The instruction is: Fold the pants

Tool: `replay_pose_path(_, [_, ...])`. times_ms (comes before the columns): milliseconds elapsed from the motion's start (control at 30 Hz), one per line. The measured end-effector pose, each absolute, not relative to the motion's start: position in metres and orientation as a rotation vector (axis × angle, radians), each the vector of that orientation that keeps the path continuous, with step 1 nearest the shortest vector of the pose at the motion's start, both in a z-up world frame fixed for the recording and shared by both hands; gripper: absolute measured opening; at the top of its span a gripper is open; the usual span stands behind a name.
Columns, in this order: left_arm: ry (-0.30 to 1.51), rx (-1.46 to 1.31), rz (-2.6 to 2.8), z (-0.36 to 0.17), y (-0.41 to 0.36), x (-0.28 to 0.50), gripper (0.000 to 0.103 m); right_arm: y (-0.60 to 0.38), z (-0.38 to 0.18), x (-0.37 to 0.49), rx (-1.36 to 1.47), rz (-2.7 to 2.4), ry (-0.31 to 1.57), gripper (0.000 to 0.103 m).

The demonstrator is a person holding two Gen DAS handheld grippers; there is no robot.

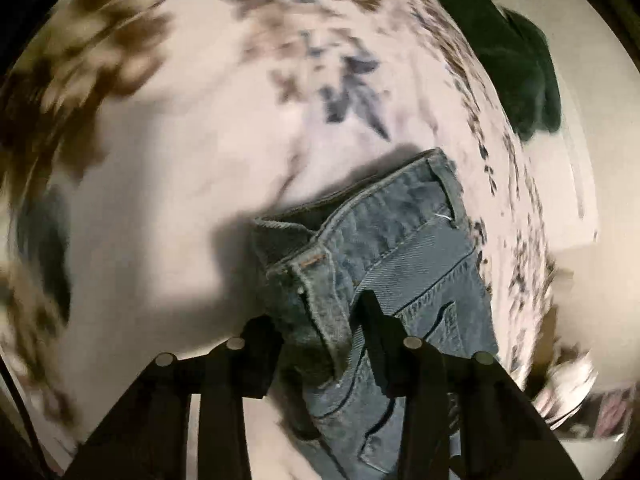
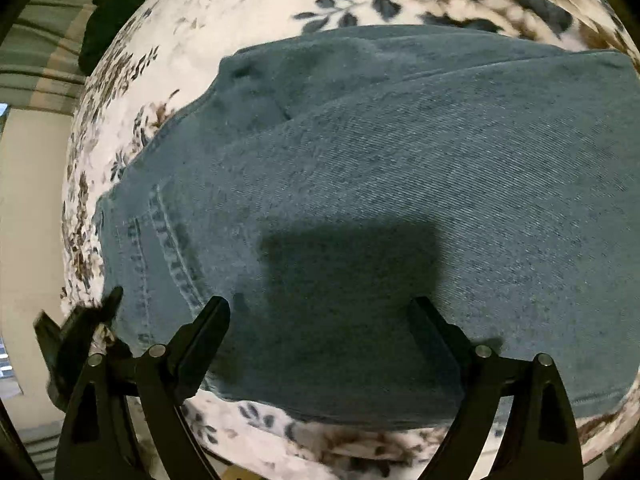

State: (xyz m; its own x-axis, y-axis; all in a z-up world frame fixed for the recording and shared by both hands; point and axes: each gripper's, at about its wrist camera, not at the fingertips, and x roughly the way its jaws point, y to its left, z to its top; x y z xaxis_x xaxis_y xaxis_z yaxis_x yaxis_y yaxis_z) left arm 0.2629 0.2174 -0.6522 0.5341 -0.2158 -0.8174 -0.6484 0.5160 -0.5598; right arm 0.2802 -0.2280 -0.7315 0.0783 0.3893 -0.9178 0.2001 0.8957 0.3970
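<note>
The floral bedspread (image 2: 224, 40) is my work surface, soft and broad enough to let a garment lie flat, and everything below I place against the jeans (image 2: 360, 168) spread over it. They cover most of the spread in my right view, legs stacked one over the other, which I take as the first lengthwise fold already made. Beyond the jeans, past the spread's far edge, lies a dark green garment (image 1: 516, 64), well apart and no part of this job.

My right gripper (image 2: 320, 312) hangs just above the denim with its jaws wide and nothing between them; its square shadow falls on the cloth straight ahead, so I judge it poised to take the fabric for the next fold.

My left gripper (image 1: 316, 324) is at the waistband (image 1: 304, 256) end, jaws narrowed on a bunched ridge of denim near the belt loop. The spread is badly smeared in that view, but the fingers look pinched on the cloth, held there so this end can be carried over.
</note>
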Motion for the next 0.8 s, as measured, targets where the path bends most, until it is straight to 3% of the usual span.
replay_pose_path(100, [0.998,-1.072,0.322,-0.661,0.222,0.260,0.044,-0.225,-0.737,0.281,0.468,0.160,1.508,0.094])
replay_pose_path(133, [0.986,-1.121,0.305,-0.668,0.232,0.254,0.058,-0.224,-0.737,0.281,0.457,0.165,1.512,0.094])
replay_pose_path(167, [0.967,-1.174,0.278,-0.677,0.238,0.256,0.064,-0.225,-0.737,0.281,0.451,0.168,1.514,0.094])
replay_pose_path(233, [0.949,-1.224,0.275,-0.684,0.249,0.259,0.064,-0.225,-0.737,0.281,0.449,0.175,1.519,0.094])
replay_pose_path(333, [0.929,-1.145,0.263,-0.665,0.241,0.266,0.035,-0.232,-0.733,0.280,0.480,0.177,1.520,0.094])
replay_pose_path(367, [0.922,-1.073,0.253,-0.651,0.234,0.268,0.031,-0.237,-0.731,0.279,0.501,0.179,1.516,0.094])
replay_pose_path(600, [0.854,-0.666,0.166,-0.536,0.159,0.254,0.029,-0.258,-0.730,0.273,0.606,0.203,1.493,0.093])
replay_pose_path(800, [0.858,-0.462,-0.099,-0.495,0.050,0.262,0.026,-0.285,-0.725,0.265,0.690,0.201,1.490,0.092])
